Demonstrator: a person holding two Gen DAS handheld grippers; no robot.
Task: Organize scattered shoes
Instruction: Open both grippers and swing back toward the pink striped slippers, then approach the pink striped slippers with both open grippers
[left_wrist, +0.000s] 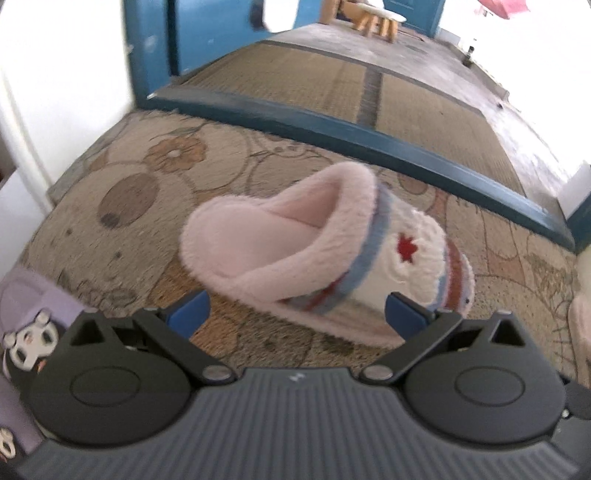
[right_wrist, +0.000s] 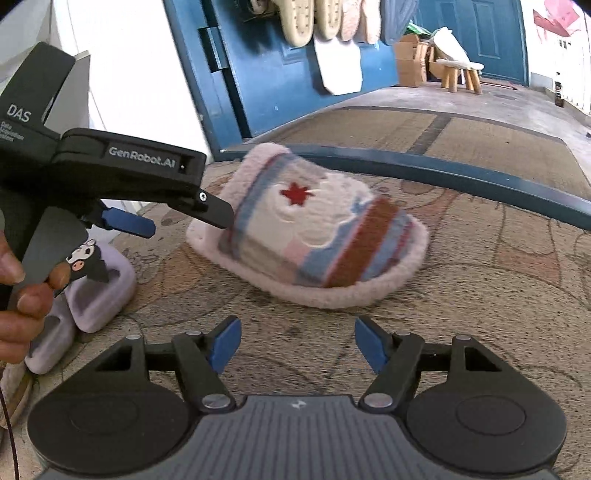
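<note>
The fluffy pale pink slipper with blue and red stripes and a red star on its white top (left_wrist: 325, 254) lies on the beige patterned rug (left_wrist: 122, 225), just short of the blue door sill (left_wrist: 332, 129). In the left wrist view its lower edge is hidden behind the gripper body, and the whole picture is smeared by motion. A second pale pink slipper (left_wrist: 581, 317) is cut off at the right edge of that view, so little of it can be made out.

The left gripper (left_wrist: 297, 314) has its blue-padded fingers (left_wrist: 190, 312) spread wide on either side of the striped slipper; in the right wrist view one black finger tip overlaps the slipper's heel opening, but whether it touches is hard to tell. The hand (right_wrist: 22, 291) holding that gripper is cut off at the left edge. The right gripper (right_wrist: 297, 343) hangs over bare rug near the slipper's side, fingers apart with nothing between them.

Lilac foam sandals with a black-and-white cartoon charm (right_wrist: 92, 291) sit at the left, partly covered by the hand and gripper handle.

Beyond the sill lie a woven brown doormat (right_wrist: 388, 129), a grey concrete floor, a blue door (right_wrist: 258, 74), a small wooden stool (right_wrist: 461, 74) and cardboard boxes (right_wrist: 410, 62). Pale shoe soles (right_wrist: 310, 18) hang at the top, cut off by the frame.
</note>
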